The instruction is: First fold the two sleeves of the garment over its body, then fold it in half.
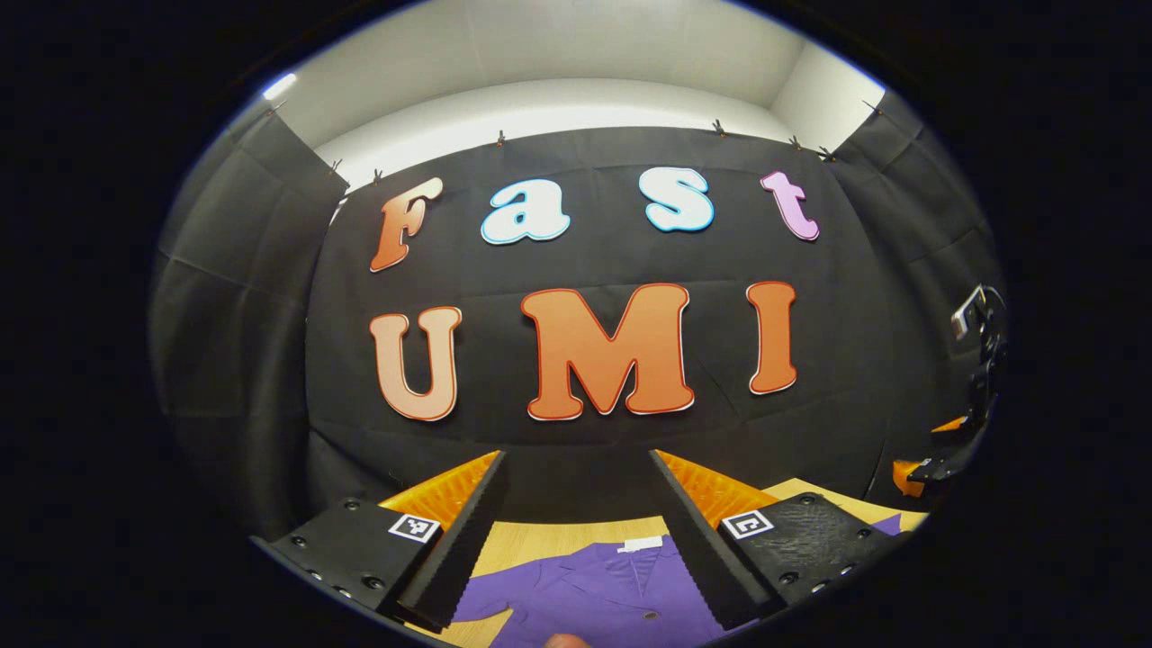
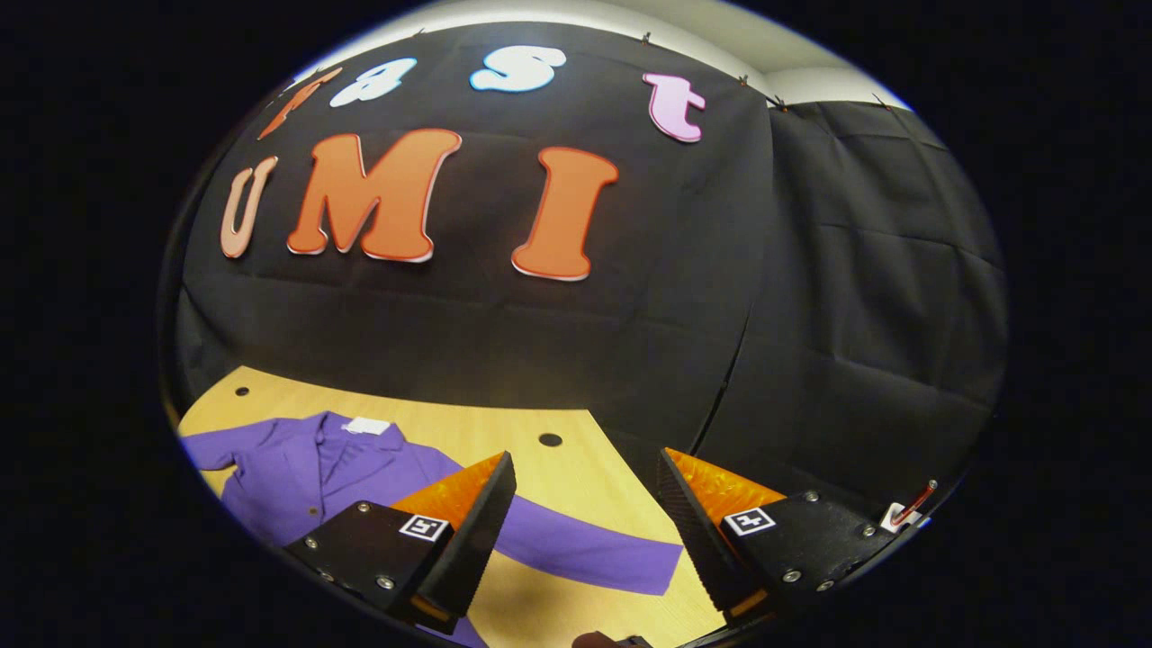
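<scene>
Both grippers hover wide open, holding nothing: left gripper point(image 1: 576, 531), right gripper point(image 2: 585, 531). Below them the purple shirt point(image 2: 360, 468) lies flat on the wooden table point(image 2: 540, 423), collar toward the black cloth wall point(image 2: 810, 315), one sleeve point(image 2: 594, 549) stretched sideways.

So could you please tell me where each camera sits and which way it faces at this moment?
Left gripper view: rides the left gripper, facing the booth wall; open fingers above the purple collared shirt; the other gripper far right.
Right gripper view: rides the right gripper, facing the wall; open fingers above the shirt's spread sleeve.
Both share the shirt on the light wooden table.
</scene>
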`<state>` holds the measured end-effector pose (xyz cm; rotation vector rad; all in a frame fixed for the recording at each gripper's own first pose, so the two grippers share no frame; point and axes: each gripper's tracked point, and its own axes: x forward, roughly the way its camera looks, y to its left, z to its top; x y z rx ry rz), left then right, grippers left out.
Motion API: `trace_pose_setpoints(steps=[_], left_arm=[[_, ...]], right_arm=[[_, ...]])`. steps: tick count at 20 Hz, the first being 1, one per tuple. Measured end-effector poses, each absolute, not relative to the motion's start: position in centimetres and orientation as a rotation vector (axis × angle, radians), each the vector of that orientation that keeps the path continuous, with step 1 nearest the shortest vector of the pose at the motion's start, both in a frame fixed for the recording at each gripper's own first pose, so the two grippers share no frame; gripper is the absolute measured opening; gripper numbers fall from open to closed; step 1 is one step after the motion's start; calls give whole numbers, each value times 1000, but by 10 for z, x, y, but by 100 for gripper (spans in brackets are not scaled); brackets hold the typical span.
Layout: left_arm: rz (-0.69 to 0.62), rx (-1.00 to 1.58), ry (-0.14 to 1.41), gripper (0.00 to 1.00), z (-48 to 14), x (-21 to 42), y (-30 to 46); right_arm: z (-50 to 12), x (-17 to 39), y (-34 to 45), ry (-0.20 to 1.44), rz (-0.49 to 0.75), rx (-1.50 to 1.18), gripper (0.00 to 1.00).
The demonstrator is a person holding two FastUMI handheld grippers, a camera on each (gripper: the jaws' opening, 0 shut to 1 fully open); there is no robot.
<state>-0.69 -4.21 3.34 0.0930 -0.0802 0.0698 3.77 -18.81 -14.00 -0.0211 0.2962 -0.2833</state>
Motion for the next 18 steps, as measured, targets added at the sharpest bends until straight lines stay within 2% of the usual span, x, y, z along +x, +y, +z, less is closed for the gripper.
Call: trace_pose_setpoints(steps=[3,11,18], left_arm=[[73,94,-61,100,27,-7,-51],[132,91,35,98,-10,-15,-64],[152,129,101,100,-21,-12,-64]], right_arm=[[-193,44,-207,457,-271,13,95],[-292,65,-262,741,-330,71,96],[-349,50,-280,1074,-303,326,96]])
